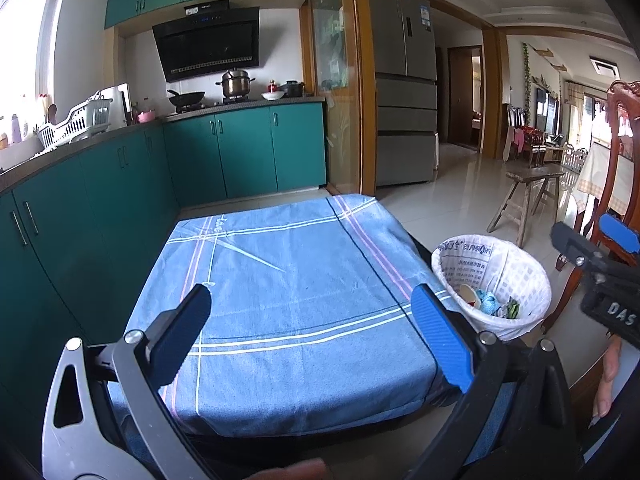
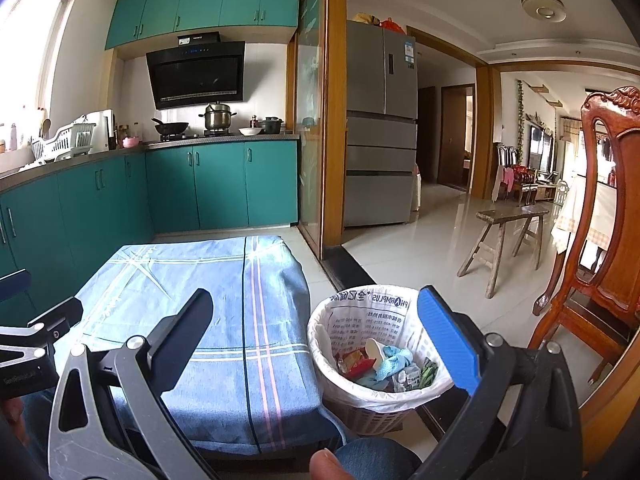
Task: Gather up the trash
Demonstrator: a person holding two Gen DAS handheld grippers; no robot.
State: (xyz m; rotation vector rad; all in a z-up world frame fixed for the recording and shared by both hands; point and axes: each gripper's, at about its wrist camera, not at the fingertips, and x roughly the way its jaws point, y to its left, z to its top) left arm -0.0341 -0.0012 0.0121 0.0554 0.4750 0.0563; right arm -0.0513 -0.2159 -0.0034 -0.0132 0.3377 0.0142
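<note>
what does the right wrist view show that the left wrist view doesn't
Only the right wrist view shows the red snack wrapper in the bin and the whole wooden chair.

Only the left wrist view shows the right hand-held gripper from outside, above and to the right of the bin.

Both show the blue cloth with nothing on it, the lined bin beside it holding trash, the teal cabinets, the fridge and the wooden bench. Both hand-held grippers are open and empty.

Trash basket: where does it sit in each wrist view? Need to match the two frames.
Left wrist: trash basket at right of centre, just past the right edge of the blue cloth.
Right wrist: trash basket at lower centre, between the open fingers, trash inside.
Shared landmark: the blue cloth, immediately left of the basket in both.
</note>
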